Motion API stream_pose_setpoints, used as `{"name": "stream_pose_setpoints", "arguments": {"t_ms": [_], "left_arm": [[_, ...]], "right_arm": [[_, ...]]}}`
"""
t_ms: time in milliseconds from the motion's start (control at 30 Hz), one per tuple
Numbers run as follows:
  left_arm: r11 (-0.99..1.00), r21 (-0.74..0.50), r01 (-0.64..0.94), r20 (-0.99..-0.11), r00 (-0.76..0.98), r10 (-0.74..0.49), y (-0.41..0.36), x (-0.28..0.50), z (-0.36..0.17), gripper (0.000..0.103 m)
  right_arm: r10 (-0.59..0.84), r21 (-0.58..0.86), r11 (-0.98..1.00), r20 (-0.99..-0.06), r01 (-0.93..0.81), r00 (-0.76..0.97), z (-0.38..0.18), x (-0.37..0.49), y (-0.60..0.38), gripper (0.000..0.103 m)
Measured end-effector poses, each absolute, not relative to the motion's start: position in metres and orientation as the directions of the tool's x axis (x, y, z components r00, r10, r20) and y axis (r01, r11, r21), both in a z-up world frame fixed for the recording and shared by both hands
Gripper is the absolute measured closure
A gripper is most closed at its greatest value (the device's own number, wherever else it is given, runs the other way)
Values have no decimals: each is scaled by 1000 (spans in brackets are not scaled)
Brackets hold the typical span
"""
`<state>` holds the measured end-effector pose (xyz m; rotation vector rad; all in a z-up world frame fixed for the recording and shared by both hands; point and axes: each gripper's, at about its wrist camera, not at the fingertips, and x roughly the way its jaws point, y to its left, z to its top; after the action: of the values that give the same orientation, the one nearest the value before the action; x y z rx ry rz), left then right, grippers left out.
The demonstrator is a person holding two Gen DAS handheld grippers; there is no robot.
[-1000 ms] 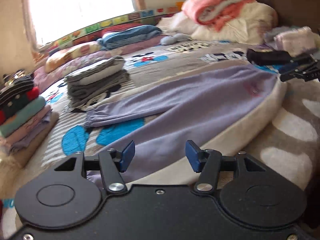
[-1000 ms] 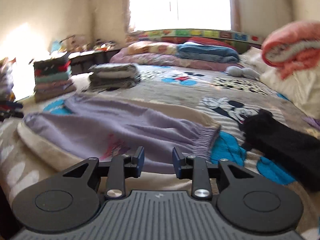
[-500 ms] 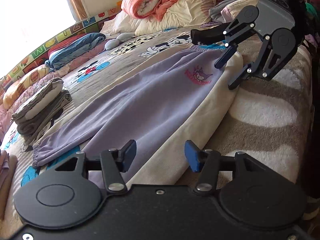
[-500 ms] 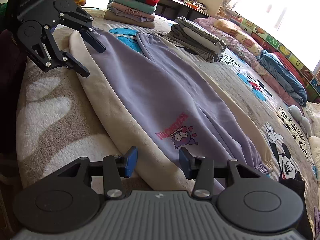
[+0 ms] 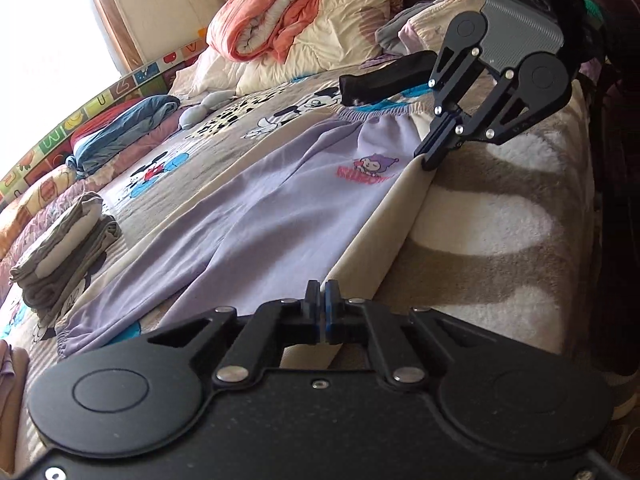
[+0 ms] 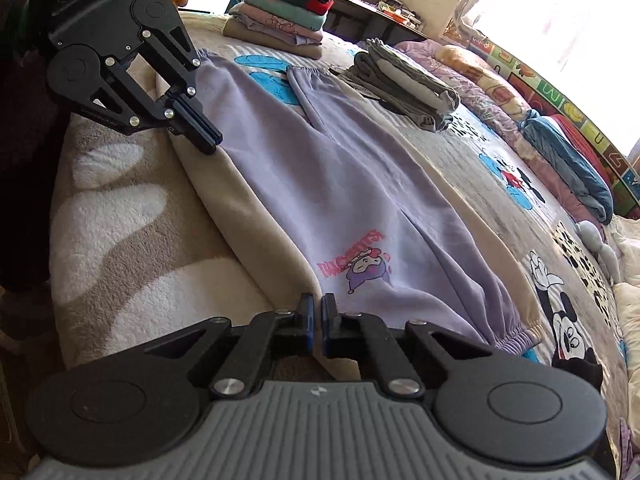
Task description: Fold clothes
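Observation:
Lilac pants with cream side stripes (image 5: 248, 216) lie flat along the near edge of the bed, a cartoon print near the waist (image 6: 360, 268). My left gripper (image 5: 322, 304) is shut on the near cream edge toward the leg end; it also shows in the right wrist view (image 6: 208, 140). My right gripper (image 6: 315, 312) is shut on the near cream edge by the waist; it also shows in the left wrist view (image 5: 428, 158). Both leg cuffs (image 6: 304, 72) lie side by side.
A folded grey stack (image 6: 404, 84) and a taller stack of folded clothes (image 6: 284, 8) sit beyond the pants. A black garment (image 5: 384, 78), pillows and a rolled orange blanket (image 5: 280, 20) lie at the head end. The fleece blanket edge (image 5: 500, 220) drops off beside me.
Both grippers were open above the pants' near edge half a second ago. Now both have dropped onto the cream edge and closed on it.

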<state>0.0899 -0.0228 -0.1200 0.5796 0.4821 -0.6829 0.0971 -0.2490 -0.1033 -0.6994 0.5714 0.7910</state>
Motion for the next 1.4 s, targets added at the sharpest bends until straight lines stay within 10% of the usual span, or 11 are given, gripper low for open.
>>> {"name": "stream_pose_setpoints", "arguments": {"t_ms": [233, 467, 600, 700, 933, 1400], "left_arm": [[651, 258, 714, -616, 640, -459, -9, 78, -122, 94], [947, 32, 320, -531, 808, -255, 58, 115, -109, 90], [995, -9, 102, -695, 714, -80, 89, 137, -133, 48], [994, -65, 84, -697, 709, -105, 104, 129, -119, 48], [992, -125, -25, -503, 863, -42, 136, 117, -100, 49], [995, -1, 100, -656, 751, -76, 142, 109, -120, 51]], "right_arm": [[373, -352, 517, -727, -780, 576, -114, 93, -242, 88], [500, -186, 681, -588, -708, 636, -80, 89, -243, 84], [498, -70, 785, -521, -616, 693, -97, 106, -223, 67], [465, -35, 778, -639, -627, 612, -134, 112, -206, 61], [431, -85, 804, -599, -589, 675, -119, 92, -204, 65], [603, -52, 619, -608, -783, 517, -122, 118, -45, 62]]}}
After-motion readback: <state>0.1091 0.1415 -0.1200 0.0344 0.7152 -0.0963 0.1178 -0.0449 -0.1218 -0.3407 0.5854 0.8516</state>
